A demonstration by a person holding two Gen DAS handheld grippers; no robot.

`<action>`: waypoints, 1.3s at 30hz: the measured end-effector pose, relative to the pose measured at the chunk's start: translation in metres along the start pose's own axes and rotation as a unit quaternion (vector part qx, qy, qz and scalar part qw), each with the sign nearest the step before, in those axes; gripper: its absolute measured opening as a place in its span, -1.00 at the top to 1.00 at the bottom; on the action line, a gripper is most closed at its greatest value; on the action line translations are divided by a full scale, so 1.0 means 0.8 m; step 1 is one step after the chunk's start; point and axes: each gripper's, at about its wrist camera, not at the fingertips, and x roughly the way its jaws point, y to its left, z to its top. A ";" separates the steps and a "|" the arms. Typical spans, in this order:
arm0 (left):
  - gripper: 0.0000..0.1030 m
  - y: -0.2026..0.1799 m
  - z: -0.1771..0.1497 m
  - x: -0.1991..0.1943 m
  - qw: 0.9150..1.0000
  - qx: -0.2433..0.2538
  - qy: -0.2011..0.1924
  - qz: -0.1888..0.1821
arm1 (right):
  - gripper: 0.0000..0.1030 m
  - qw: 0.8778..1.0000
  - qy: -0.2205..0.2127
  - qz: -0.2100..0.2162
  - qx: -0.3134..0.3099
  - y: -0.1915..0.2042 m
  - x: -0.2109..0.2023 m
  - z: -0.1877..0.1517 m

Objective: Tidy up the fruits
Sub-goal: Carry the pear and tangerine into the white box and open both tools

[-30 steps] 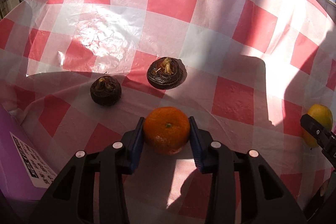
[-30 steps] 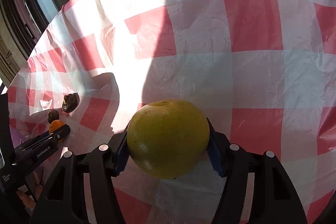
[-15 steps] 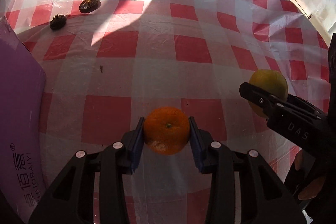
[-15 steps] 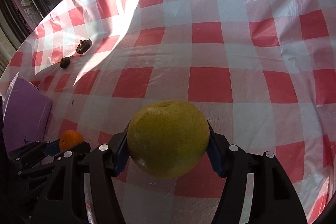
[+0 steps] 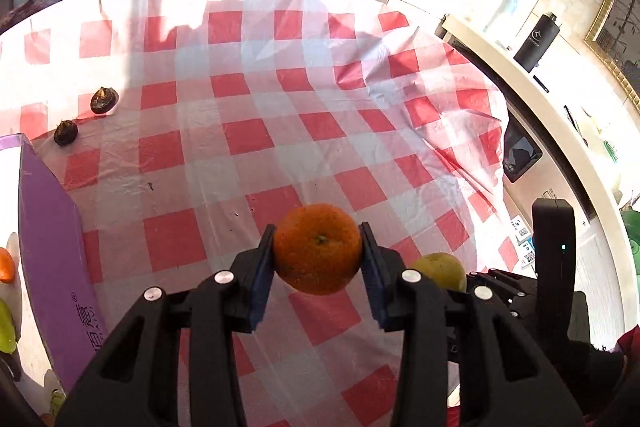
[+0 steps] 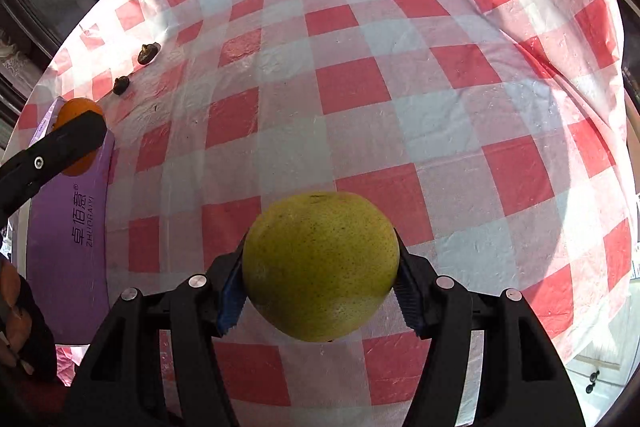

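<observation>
My left gripper (image 5: 318,251) is shut on an orange tangerine (image 5: 318,247) and holds it well above the red-and-white checked tablecloth (image 5: 280,115). My right gripper (image 6: 320,267) is shut on a large yellow-green pear (image 6: 320,265), also held above the cloth. The pear also shows in the left wrist view (image 5: 442,269), just right of the left gripper. The tangerine also shows in the right wrist view (image 6: 76,113), at the far left, over the purple box. Two small dark brown fruits (image 5: 104,100) (image 5: 65,133) lie at the cloth's far left.
A purple box (image 5: 52,247) with printed lettering stands at the left edge, also in the right wrist view (image 6: 72,243). Orange and green fruit (image 5: 5,267) lie beyond its left side. A white counter with a dark bottle (image 5: 536,43) runs along the right. Windows lie behind the table.
Both grippers have risen far above the table and pulled back with their fruits. The two dark fruits, close under the left gripper a second ago, are now far off at the left.
</observation>
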 end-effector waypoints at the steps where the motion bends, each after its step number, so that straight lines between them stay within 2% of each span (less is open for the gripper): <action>1: 0.22 0.009 0.008 -0.014 1.000 -0.007 -0.015 0.001 | -0.19 1.000 -0.010 0.005 -0.009 0.014 -0.005 0.004; 6: 0.22 0.073 0.024 -0.086 0.995 -0.052 -0.080 0.028 | -0.19 0.997 -0.046 0.036 -0.057 0.083 -0.021 0.022; 8: 0.22 0.106 0.020 -0.109 0.991 -0.070 -0.094 0.058 | -0.19 0.994 -0.052 0.051 -0.085 0.113 -0.025 0.027; 10: 0.22 0.150 0.012 -0.126 0.986 -0.111 -0.097 0.081 | -0.19 0.989 -0.057 0.064 -0.117 0.147 -0.028 0.032; 12: 0.22 0.195 0.003 -0.132 0.980 -0.149 -0.083 0.101 | -0.19 0.985 -0.060 0.078 -0.144 0.177 -0.032 0.038; 15: 0.22 0.255 -0.006 -0.114 0.978 -0.171 -0.022 0.117 | -0.19 0.976 -0.069 0.102 -0.180 0.219 -0.043 0.043; 17: 0.22 0.281 -0.009 -0.093 0.980 -0.160 0.016 0.119 | -0.19 0.968 -0.071 0.126 -0.205 0.247 -0.051 0.046; 19: 0.22 0.295 -0.011 -0.068 0.983 -0.126 0.054 0.124 | -0.19 0.957 -0.066 0.147 -0.239 0.278 -0.057 0.044; 23: 0.21 0.299 -0.007 -0.023 0.986 -0.040 0.106 0.121 | -0.19 0.924 -0.037 0.185 -0.332 0.342 -0.060 0.024; 25: 0.21 0.297 -0.006 -0.003 0.984 -0.011 0.130 0.119 | -0.19 0.901 0.002 0.198 -0.387 0.373 -0.052 0.006; 29: 0.21 0.301 -0.008 0.019 0.982 -0.008 0.150 0.115 | -0.19 0.842 0.091 0.172 -0.503 0.418 -0.025 -0.051; 31: 0.21 0.305 -0.010 0.025 0.981 -0.011 0.151 0.118 | -0.19 0.804 0.130 0.144 -0.562 0.429 -0.011 -0.085; 33: 0.21 0.308 -0.013 0.027 0.981 -0.018 0.152 0.120 | -0.19 0.771 0.160 0.118 -0.604 0.439 0.000 -0.111; 34: 0.21 0.310 -0.015 0.028 0.980 -0.019 0.152 0.124 | -0.19 0.760 0.182 0.106 -0.615 0.442 0.008 -0.119; 35: 0.20 0.309 -0.017 0.029 0.980 -0.018 0.153 0.128 | -0.19 0.753 0.201 0.097 -0.619 0.444 0.014 -0.125; 36: 0.20 0.309 -0.018 0.028 0.980 -0.015 0.150 0.130 | -0.19 0.752 0.221 0.095 -0.614 0.446 0.021 -0.126; 39: 0.13 0.308 -0.021 0.027 0.978 -0.008 0.151 0.146 | -0.19 0.761 0.265 0.088 -0.586 0.451 0.035 -0.121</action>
